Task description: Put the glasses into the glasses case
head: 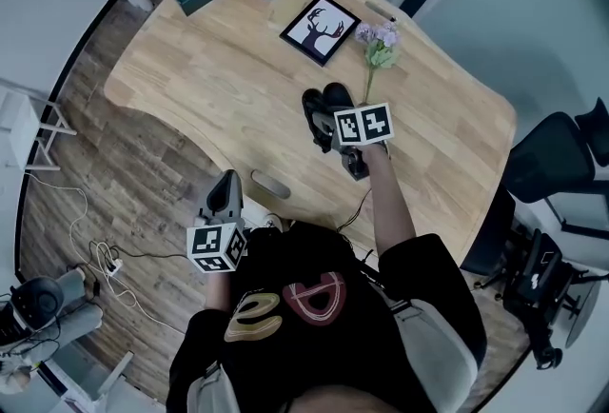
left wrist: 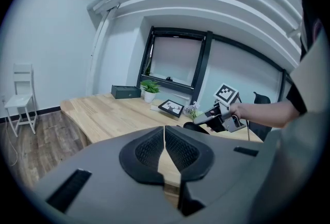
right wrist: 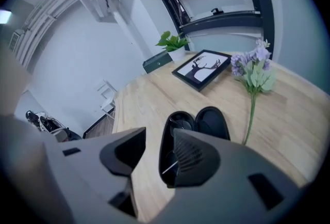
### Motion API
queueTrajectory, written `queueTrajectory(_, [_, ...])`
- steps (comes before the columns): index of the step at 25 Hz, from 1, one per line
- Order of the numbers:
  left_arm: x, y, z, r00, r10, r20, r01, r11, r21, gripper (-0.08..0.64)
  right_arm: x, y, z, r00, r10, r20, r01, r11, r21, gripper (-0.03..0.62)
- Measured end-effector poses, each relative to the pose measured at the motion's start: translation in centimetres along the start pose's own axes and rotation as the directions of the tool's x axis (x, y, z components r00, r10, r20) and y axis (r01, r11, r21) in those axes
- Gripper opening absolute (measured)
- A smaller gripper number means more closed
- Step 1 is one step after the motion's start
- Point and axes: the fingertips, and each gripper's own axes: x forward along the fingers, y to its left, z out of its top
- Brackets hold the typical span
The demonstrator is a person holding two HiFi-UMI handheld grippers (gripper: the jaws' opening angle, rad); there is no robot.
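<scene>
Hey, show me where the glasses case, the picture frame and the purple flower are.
glasses case [right wrist: 212, 123], right gripper view, inside of its open right half.
picture frame [right wrist: 202, 69], right gripper view, middle of the picture.
purple flower [right wrist: 248, 64], right gripper view, on the blossoms.

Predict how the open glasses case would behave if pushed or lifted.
The open glasses case lies flat on both shells, so it would probably slide, not roll. Lifted by one half, the other may swing on its hinge.
</scene>
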Motion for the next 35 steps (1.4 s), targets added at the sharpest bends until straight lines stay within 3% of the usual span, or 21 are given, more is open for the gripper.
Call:
queueTrajectory(3, [0.4, -0.5, 0.2, 0.999, -0.034, 0.01, 0.034, 0.999, -0.007, 0.023, -1.9, 1.8, 0.9, 0.998, 0.027, 0.061, -0.024, 0.999, -0.046, 0.173])
queueTrajectory(6, [0.9, -1.2, 0.5, 0.996, -0.084, 0.015, 0.084, 0.996, -0.002, 0.023, -3.8, 3.2, 2.0, 0.991, 0.011, 0.132, 0.0, 0.996, -0.084, 0.175])
queueTrajectory(14, [2.0, -3.3, 0.8, 0.982, -0.19, 0.018, 0.19, 0.982, 0.016, 0.023, -8.3, 7.1, 2.3, 0.97, 0.019, 0.243, 0.011, 0.993, -0.121, 0.173])
queueTrajectory(17, [2.4, -4.3, 0.8, 0.973, -0.23, 0.013, 0.229, 0.973, 0.027, 0.023, -10.1, 8.1, 2.2, 0.951, 0.005, 0.31, 0.031, 0.993, -0.11, 0.173])
queueTrajectory(26, [2.7, -7.6, 1.9, 0.94, -0.339, 0.026, 0.336, 0.938, 0.081, 0.023, -13.7, 8.6, -1.4, 0.911, -0.11, 0.398, 0.127, 0.992, -0.017, 0.167])
queueTrajectory(31, [2.2, -9.7, 1.6, 0.921, -0.388, -0.004, 0.386, 0.915, 0.116, 0.023, -16.1, 9.1, -3.4, 0.889, -0.184, 0.42, 0.211, 0.977, -0.019, 0.163])
queueTrajectory(35, [1.3, -11.2, 2.4, 0.905, -0.425, 0.016, 0.42, 0.898, 0.13, 0.023, -18.0, 9.7, -4.2, 0.86, -0.216, 0.462, 0.242, 0.97, 0.004, 0.163])
